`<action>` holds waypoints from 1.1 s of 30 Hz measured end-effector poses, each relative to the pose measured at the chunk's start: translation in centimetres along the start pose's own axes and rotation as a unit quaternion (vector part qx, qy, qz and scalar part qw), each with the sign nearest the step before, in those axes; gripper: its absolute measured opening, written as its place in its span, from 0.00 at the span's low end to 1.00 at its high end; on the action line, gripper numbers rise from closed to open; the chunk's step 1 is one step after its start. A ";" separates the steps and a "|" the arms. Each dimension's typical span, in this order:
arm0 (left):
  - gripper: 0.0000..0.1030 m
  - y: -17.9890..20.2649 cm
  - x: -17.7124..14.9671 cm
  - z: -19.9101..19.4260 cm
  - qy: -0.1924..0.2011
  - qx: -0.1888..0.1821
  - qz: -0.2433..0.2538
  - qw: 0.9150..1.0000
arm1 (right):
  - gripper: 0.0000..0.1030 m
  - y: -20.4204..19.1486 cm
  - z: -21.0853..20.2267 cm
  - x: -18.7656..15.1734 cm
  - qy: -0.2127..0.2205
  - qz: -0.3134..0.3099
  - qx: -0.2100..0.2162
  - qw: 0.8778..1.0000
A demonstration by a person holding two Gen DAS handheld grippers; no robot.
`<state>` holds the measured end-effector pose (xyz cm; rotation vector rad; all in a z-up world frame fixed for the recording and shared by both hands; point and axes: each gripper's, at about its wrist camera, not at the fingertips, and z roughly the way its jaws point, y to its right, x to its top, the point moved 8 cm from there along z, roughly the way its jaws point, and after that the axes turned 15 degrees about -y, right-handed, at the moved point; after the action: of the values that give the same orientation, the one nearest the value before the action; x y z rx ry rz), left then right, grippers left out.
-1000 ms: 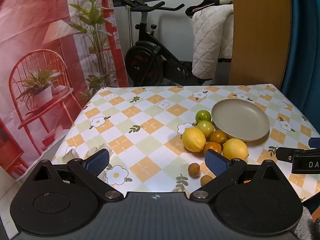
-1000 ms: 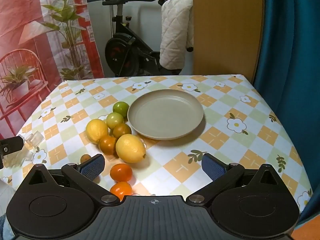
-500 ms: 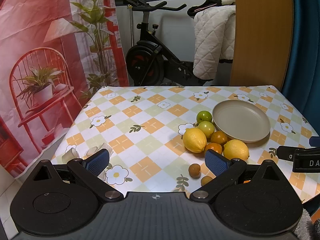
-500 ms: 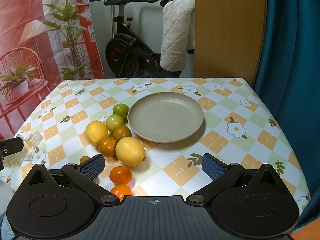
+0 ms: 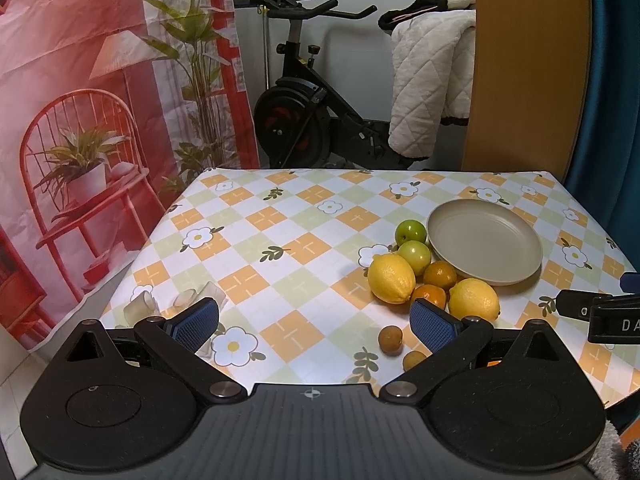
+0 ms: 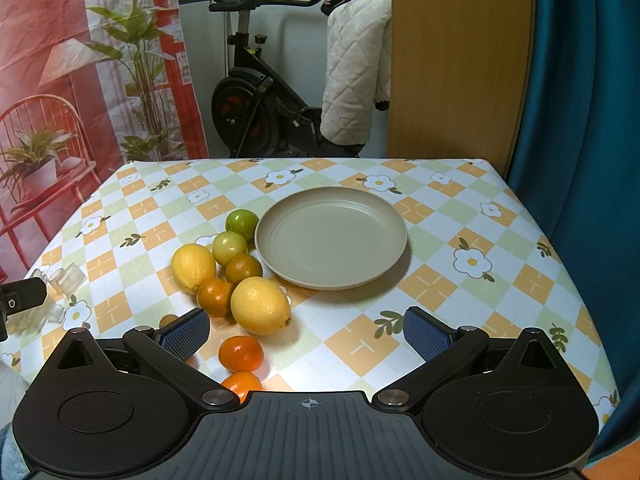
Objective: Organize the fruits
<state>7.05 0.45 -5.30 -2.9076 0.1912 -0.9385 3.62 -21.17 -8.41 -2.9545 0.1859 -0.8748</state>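
A beige plate (image 6: 331, 236) (image 5: 484, 240) lies bare on the checked tablecloth. Left of it is a cluster of fruit: two lemons (image 6: 260, 305) (image 6: 193, 267), two green fruits (image 6: 241, 221) (image 6: 229, 247) and two dark oranges (image 6: 215, 297) (image 6: 243, 268). Two bright oranges (image 6: 241, 353) (image 6: 241, 385) lie nearer, beside my right gripper (image 6: 307, 332), which is open and holds nothing. My left gripper (image 5: 314, 322) is also open and holds nothing, near the front edge; two small brown fruits (image 5: 390, 339) (image 5: 414, 360) lie close to its right finger.
Clear plastic pieces (image 5: 176, 300) lie at the table's front left corner. Behind the table stand an exercise bike (image 5: 304, 120), a wooden panel (image 5: 528, 68) with a white quilt (image 5: 428, 84), and a red printed backdrop (image 5: 80, 100). A teal curtain (image 6: 588, 100) hangs right.
Both views have risen and drawn back a little, so the table and fruit sit lower in frame. The fruit and plate have not moved. Both grippers stay open.
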 end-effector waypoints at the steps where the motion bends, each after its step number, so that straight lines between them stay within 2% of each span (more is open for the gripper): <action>1: 1.00 0.0 0.0 0.0 0.000 0.000 0.000 1.000 | 0.99 0.0 0.0 0.0 0.000 0.000 0.000 1.000; 33: 1.00 -0.1 -0.2 0.2 -0.007 -0.009 -0.008 1.000 | 0.99 -0.1 -0.1 0.0 0.001 -0.002 -0.001 1.000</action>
<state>6.99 0.57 -5.57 -2.9348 0.1762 -0.9245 3.61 -21.04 -8.31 -2.9570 0.1826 -0.8798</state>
